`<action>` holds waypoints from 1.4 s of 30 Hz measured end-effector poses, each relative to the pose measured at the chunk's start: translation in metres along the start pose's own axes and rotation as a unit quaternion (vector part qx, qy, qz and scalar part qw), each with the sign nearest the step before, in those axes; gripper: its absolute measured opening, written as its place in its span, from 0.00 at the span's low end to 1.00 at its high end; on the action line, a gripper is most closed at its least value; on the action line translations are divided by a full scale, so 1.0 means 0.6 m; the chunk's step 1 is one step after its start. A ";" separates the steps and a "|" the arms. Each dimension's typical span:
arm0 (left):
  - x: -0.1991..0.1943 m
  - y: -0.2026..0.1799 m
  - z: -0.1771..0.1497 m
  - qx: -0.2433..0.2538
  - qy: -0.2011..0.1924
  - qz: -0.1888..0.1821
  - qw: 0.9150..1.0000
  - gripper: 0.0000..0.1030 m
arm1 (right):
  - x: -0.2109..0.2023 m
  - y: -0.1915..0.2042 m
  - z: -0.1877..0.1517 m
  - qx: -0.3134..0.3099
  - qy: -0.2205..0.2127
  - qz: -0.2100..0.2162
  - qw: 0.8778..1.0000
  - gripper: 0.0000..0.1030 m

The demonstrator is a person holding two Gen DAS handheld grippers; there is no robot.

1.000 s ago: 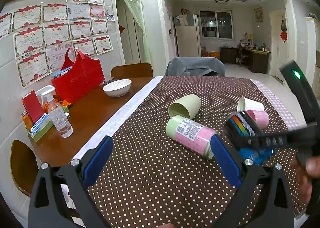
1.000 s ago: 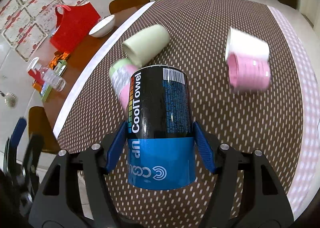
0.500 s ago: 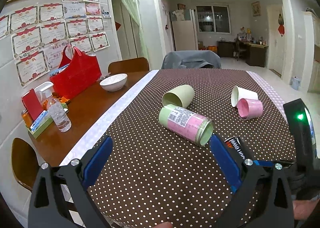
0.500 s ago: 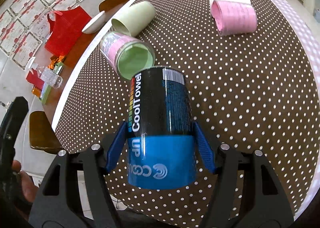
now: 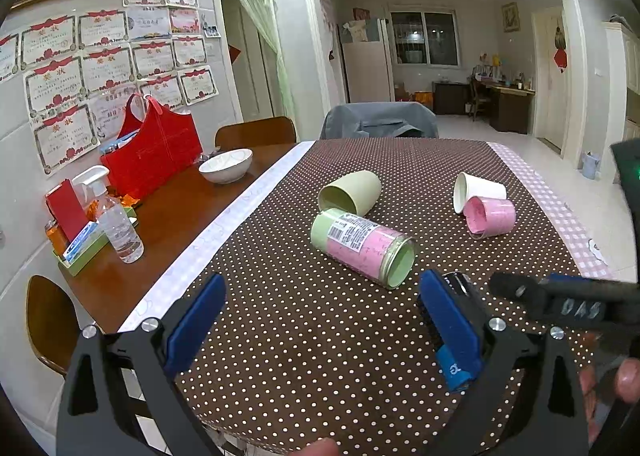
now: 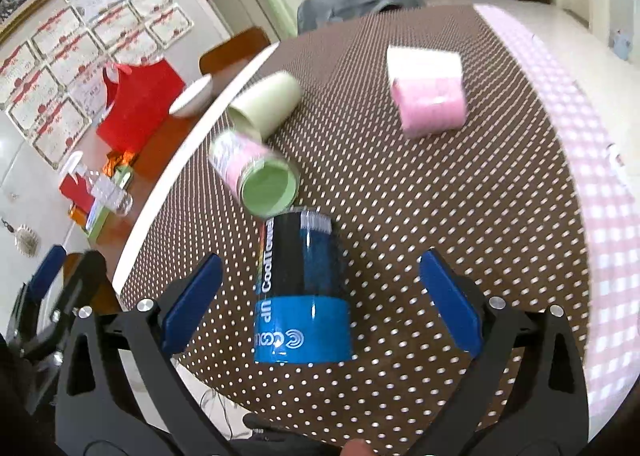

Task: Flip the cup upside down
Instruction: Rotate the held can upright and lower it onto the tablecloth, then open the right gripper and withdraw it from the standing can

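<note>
A black and blue "CoolTowel" cup (image 6: 302,296) stands on the dotted tablecloth (image 6: 460,216), its print upside down. My right gripper (image 6: 320,308) is open, its blue pads apart on either side of the cup without touching it. In the left wrist view the cup (image 5: 454,356) is mostly hidden behind the right pad of my left gripper (image 5: 324,320), which is open and empty above the near table edge. A pink and green cup (image 5: 362,246) lies on its side just beyond.
A pale green cup (image 5: 350,192), a white cup (image 5: 476,190) and a pink cup (image 5: 490,216) lie on their sides further back. A white bowl (image 5: 226,166), red bag (image 5: 154,154) and spray bottle (image 5: 114,220) sit on the bare wood at left.
My right gripper lowered the black and blue cup onto the cloth and opened, letting it go. The left gripper stayed open and nearly still.
</note>
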State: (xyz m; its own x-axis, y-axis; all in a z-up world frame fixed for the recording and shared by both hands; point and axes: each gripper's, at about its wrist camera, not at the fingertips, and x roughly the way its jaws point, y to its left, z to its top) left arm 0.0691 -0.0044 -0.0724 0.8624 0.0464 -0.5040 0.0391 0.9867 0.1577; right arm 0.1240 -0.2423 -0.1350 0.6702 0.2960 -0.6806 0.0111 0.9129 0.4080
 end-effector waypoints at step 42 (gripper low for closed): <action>-0.001 -0.055 -0.002 -0.035 0.075 -0.086 0.993 0.93 | -0.160 -0.057 -0.006 -0.030 -0.157 -0.032 0.987 0.94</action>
State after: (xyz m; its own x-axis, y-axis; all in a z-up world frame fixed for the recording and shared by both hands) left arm 0.0666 -0.0369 -0.0783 0.7612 -0.1064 -0.6397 0.1391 0.9903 0.0008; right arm 0.0570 -0.3010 -0.0858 0.8669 0.1439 -0.4772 0.0234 0.9446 0.3274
